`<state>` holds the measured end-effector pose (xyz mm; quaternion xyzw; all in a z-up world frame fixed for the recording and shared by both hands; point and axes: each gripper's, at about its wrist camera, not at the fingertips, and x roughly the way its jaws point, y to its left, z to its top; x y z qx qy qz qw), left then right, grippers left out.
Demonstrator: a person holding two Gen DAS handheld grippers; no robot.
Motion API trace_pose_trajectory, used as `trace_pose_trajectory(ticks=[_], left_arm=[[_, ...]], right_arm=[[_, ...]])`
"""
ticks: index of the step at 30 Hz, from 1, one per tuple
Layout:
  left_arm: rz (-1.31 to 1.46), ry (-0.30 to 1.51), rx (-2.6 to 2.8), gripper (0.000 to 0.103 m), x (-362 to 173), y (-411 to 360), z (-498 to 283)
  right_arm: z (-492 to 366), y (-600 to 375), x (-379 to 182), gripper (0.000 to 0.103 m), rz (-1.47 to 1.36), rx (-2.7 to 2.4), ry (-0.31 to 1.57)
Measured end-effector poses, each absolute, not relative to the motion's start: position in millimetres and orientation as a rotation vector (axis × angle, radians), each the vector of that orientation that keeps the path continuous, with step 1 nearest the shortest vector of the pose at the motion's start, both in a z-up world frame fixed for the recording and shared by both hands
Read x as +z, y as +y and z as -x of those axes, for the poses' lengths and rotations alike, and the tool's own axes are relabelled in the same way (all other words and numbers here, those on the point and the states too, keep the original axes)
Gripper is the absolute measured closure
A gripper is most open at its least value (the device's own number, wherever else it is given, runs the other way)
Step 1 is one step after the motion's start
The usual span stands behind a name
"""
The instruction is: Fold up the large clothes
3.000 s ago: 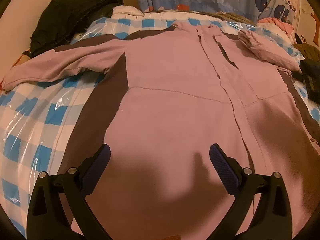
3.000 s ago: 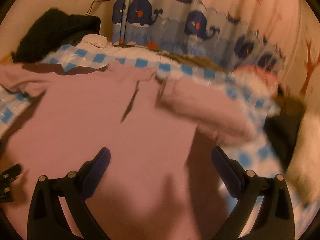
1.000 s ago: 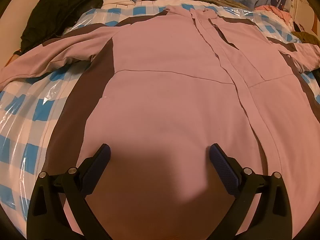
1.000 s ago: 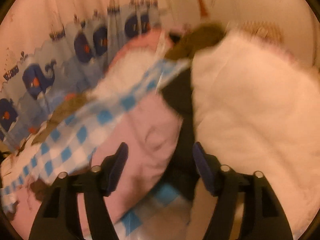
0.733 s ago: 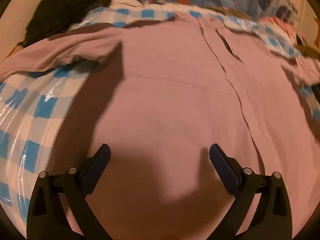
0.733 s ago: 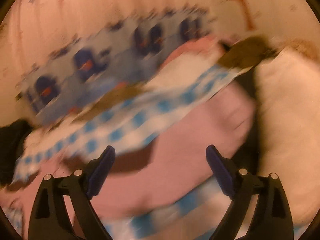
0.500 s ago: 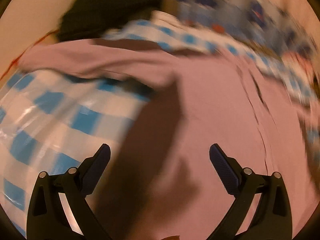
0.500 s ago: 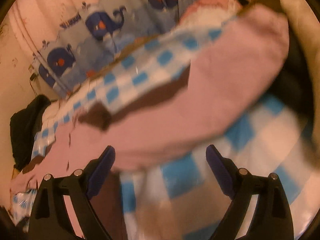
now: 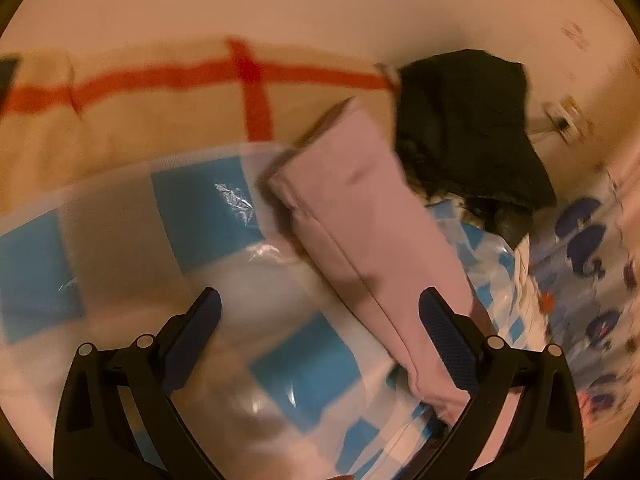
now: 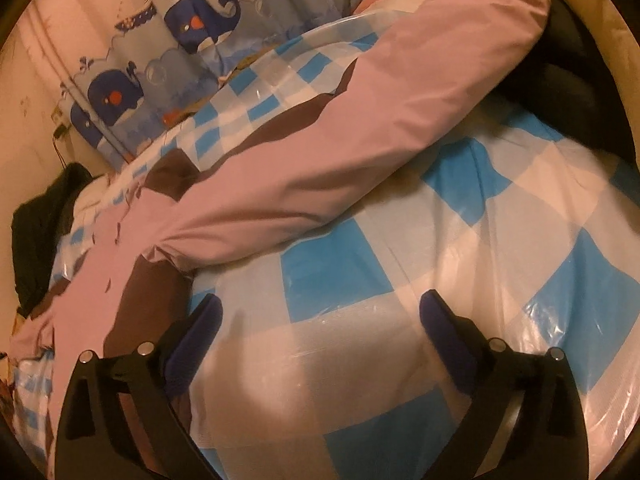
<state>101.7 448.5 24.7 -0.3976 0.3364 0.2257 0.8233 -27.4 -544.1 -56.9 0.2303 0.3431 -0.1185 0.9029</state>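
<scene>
A large pink garment lies spread on a blue-and-white checked plastic sheet [image 10: 336, 264]. In the right wrist view its right sleeve [image 10: 360, 128] stretches from the body at lower left up to the top right. My right gripper [image 10: 320, 316] hangs over bare sheet just below that sleeve, its jaws opening wide with nothing between them. In the left wrist view the left sleeve's cuff end [image 9: 360, 208] lies diagonally on the sheet [image 9: 200, 204]. My left gripper [image 9: 320, 312] is open above the sheet, its right finger beside the sleeve, holding nothing.
A black garment [image 9: 468, 128] is heaped beyond the left cuff, near a beige blanket with red stripes [image 9: 160, 80]. A whale-print curtain [image 10: 192, 20] hangs behind the bed. Dark clothing [image 10: 560, 68] and a pale blanket [image 10: 592, 4] lie past the right cuff.
The left gripper has swung left from over the garment's body to the left sleeve's cuff, rolling as it went. The right gripper dropped toward the sheet beside the right sleeve and widened.
</scene>
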Motion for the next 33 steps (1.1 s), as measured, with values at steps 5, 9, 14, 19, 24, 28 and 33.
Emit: trace_pose_trajectory(ticks=[5,9,14,19,24,28,33], left_arm=[[0.837,0.714,0.466,0.008,23.1,457.1,-131.7],[0.788,0.68,0.455,0.065,37.2,454.4,-147.7],[0.664,0.574,0.468,0.087,81.5,443.4,-139.5],[0.346,0.579,0.567,0.081,101.5,411.3,-160.2],[0.676,0.752,0.612,0.053,62.9,456.0,-149.3],[0.578,0.583,0.657,0.032,80.7,430.5,-93.5],[0.413,0.543,0.463,0.021,69.3,338.6,-62.9]], right_arm=[[27.9,-544.7,-58.5,0.007,-0.472,-0.245,0.71],[28.7,-544.3,-60.2,0.007,-0.461,-0.247,0.712],[29.1,-544.5,-60.7,0.007,-0.465,-0.242,0.706],[28.1,-546.6,-60.9,0.007,-0.472,-0.236,0.704],[33.2,-563.9,-54.0,0.007,-0.591,-0.175,0.677],[42.9,-606.2,-45.7,0.007,-0.839,-0.131,0.559],[31.7,-659.4,-42.2,0.007,-1.032,-0.18,0.438]])
